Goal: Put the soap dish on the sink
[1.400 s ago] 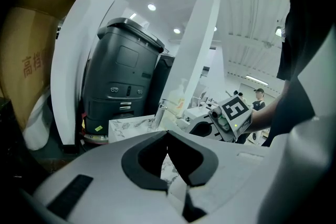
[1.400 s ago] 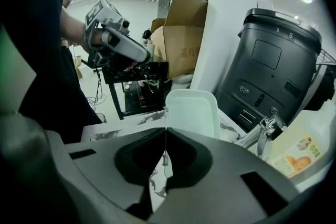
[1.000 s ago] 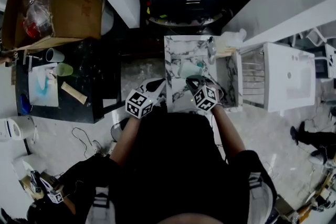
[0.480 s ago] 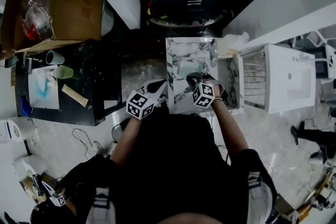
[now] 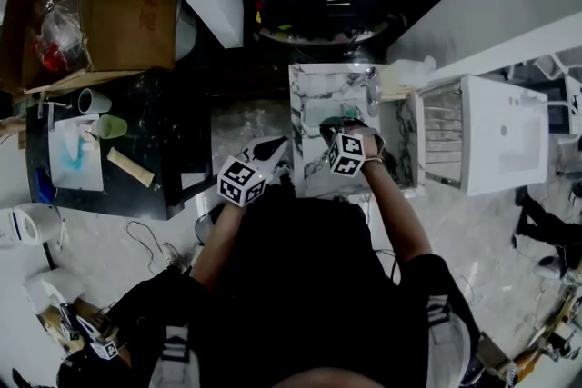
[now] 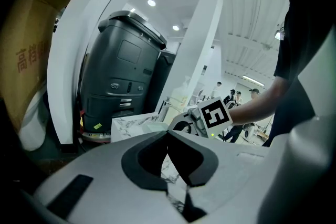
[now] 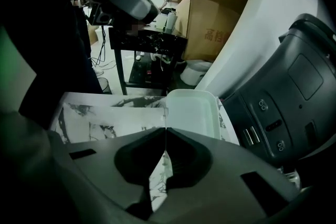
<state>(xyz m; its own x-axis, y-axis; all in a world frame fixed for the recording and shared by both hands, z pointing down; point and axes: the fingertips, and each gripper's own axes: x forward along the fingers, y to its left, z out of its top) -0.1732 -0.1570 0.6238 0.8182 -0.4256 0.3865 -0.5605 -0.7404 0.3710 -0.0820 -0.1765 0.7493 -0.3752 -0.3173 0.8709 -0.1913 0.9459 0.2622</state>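
A pale green rectangular soap dish (image 5: 318, 114) lies on the marble-patterned sink top (image 5: 305, 82). In the right gripper view the soap dish (image 7: 191, 112) sits just beyond my right gripper (image 7: 166, 129), whose jaws are shut with nothing between them, above the marble (image 7: 105, 118). From the head view, the right gripper (image 5: 333, 130) hangs over the dish's near right edge. My left gripper (image 5: 280, 146) is at the sink top's near left corner, its jaws shut and empty. The left gripper (image 6: 168, 132) looks across the marble (image 6: 131, 124) at the right gripper's marker cube (image 6: 215, 114).
A dark grey machine (image 6: 123, 76) stands behind the sink top. A white cabinet (image 5: 500, 132) is to the right. At the left are a black table (image 5: 109, 141) with cups and a cardboard box (image 5: 118, 4). A chrome fitting (image 5: 368, 86) stands at the sink top's far right.
My right gripper has moved forward over the marble top toward the soap dish, dropping a little and rolling. The left gripper has stayed where it was.
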